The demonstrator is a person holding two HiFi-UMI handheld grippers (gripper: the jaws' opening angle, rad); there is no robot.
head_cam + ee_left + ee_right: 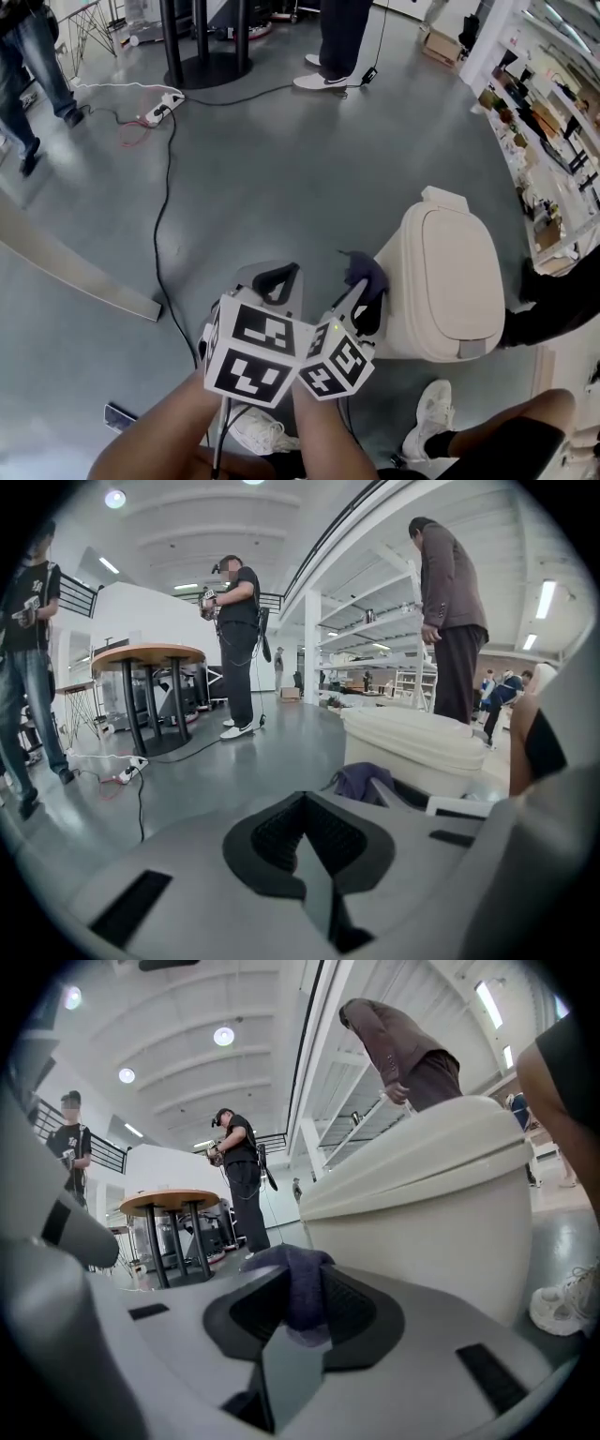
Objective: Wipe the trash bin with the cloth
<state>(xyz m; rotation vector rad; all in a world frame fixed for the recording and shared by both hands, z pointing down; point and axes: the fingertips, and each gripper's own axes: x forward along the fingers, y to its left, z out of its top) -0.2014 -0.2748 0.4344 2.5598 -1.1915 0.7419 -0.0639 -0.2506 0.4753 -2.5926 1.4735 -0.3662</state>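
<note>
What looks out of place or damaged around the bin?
Nothing stands out. The bin stands upright with its lid closed, no visible damage or spill. The cloth is pinched in the right tool beside it. Only a black cable trails loose across the floor.

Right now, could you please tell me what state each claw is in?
Left claw: closed, nothing in it.
Right claw: closed on the purple cloth.
</note>
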